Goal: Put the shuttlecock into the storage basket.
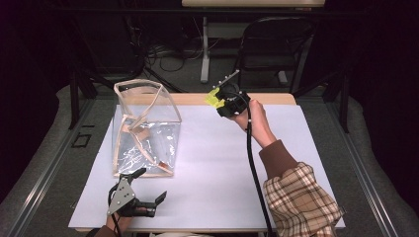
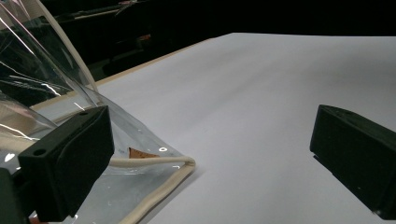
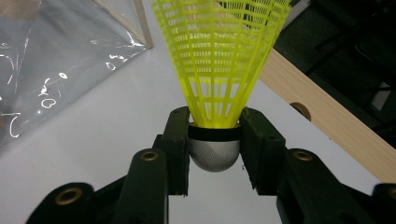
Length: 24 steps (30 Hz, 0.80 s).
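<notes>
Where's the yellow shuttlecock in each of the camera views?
High view: the shuttlecock sits above centre, at the tip of the right gripper.
Left gripper view: not in it.
Right gripper view: the shuttlecock stands top centre, its white cork clamped between the black jaws.
Shared landmark: the clear plastic bag with cream trim.

A white sheet (image 1: 217, 168) covers the wooden table (image 1: 276, 98); a dark chair (image 1: 276, 44) stands beyond.

shuttlecock (image 3: 215, 84) | yellow mesh skirt, white cork | clamped, raised
</notes>
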Motion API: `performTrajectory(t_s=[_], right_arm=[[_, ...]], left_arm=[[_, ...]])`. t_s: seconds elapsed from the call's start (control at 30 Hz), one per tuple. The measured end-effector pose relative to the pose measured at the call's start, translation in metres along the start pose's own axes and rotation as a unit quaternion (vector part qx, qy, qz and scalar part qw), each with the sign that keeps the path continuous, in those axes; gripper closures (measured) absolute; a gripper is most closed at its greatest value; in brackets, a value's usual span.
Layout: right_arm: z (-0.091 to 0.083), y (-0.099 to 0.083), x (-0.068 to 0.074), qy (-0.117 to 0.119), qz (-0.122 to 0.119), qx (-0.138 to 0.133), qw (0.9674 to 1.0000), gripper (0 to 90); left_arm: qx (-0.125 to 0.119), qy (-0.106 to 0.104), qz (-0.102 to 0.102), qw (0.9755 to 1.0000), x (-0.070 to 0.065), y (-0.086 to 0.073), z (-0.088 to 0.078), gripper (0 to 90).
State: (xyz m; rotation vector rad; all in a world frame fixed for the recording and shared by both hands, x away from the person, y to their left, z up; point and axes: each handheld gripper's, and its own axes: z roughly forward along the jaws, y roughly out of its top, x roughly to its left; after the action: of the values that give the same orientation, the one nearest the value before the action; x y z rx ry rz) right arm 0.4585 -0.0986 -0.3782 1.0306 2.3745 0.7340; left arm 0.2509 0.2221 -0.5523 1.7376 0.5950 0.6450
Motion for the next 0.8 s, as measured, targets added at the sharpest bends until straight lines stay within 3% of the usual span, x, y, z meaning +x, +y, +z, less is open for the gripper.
performTrajectory(t_s=[0.8], right_arm=[[0.002, 0.021, 0.013, 0.011, -0.02, -0.009, 0.9997, 64.9]], left_arm=[[-0.001, 0.0, 0.0, 1.0, 0.0, 0.0, 0.0, 0.0]])
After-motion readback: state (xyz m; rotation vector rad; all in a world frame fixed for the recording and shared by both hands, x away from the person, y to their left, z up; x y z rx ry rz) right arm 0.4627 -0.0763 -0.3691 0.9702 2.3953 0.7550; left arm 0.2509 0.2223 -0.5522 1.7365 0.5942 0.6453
